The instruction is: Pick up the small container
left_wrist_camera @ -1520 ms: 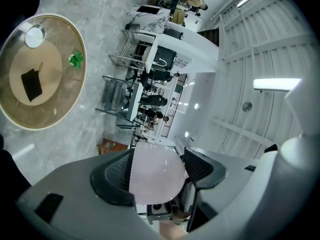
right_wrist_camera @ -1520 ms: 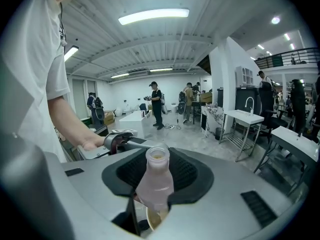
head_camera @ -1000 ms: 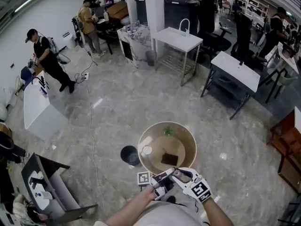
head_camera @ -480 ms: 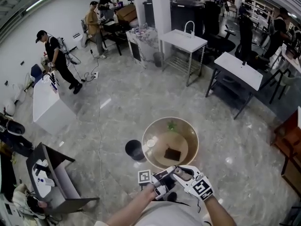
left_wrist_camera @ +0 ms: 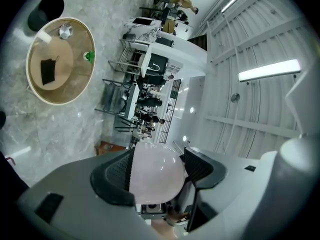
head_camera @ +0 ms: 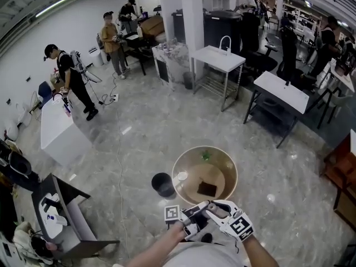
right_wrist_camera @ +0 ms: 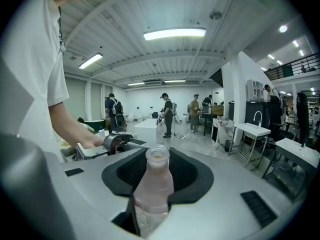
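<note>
Two claws loaded, and neither grip has moved in the last second; only my head view drifted a little.

- Round tabletop [head_camera: 194,177] still sits just ahead of and below both claws.
- Black bin [head_camera: 163,184] is on the floor, ahead-left of the left claw [left_wrist_camera: 157,171].
- That left claw stays clamped wide on a pale rounded thing [left_wrist_camera: 155,176]. I can't tell if it's a lid or another vessel.
- Right claw [right_wrist_camera: 157,171] stays clamped on the small container [right_wrist_camera: 152,184], a pinkish open-mouthed bottle upright between its pads. The left claw is just beyond it.

My read is that the container is off the tabletop and held close to my body, so the pick looks done.
</note>
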A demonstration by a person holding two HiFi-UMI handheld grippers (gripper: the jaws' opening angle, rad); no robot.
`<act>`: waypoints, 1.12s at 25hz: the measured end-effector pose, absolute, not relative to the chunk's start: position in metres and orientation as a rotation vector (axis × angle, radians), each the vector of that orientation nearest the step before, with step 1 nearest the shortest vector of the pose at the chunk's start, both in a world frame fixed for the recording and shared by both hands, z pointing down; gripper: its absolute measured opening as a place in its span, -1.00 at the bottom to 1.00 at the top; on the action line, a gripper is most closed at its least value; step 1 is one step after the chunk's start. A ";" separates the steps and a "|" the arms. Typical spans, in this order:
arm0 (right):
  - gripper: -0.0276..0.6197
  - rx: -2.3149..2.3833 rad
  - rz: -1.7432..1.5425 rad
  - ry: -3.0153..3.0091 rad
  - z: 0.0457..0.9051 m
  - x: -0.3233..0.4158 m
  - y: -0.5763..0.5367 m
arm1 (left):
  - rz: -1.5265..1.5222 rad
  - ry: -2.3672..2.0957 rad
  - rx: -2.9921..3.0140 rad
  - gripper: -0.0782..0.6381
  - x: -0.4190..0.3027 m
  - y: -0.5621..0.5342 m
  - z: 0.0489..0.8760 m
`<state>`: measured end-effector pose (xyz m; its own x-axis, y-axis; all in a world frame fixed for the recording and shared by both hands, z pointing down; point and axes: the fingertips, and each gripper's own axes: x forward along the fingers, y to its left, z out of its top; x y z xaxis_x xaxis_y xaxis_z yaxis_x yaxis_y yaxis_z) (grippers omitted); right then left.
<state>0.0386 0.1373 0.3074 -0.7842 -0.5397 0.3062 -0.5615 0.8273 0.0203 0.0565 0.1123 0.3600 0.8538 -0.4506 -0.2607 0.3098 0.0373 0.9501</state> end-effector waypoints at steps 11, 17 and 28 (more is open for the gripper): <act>-0.45 0.909 0.098 -2.723 0.301 -0.012 0.137 | -0.567 -0.086 1.411 0.10 0.006 0.114 0.351; -0.45 0.904 0.110 -2.714 0.304 -0.028 0.134 | -0.561 -0.084 1.424 0.10 -0.010 0.109 0.357; -0.45 0.874 0.108 -2.712 0.304 -0.033 0.130 | -0.567 -0.089 1.420 0.10 -0.015 0.105 0.355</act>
<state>-0.0334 0.1298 0.3036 -0.7743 -0.5600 0.2947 -0.5818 0.8132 0.0169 -0.0152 0.1049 0.3550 0.8651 -0.4216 -0.2719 0.3184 0.0427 0.9470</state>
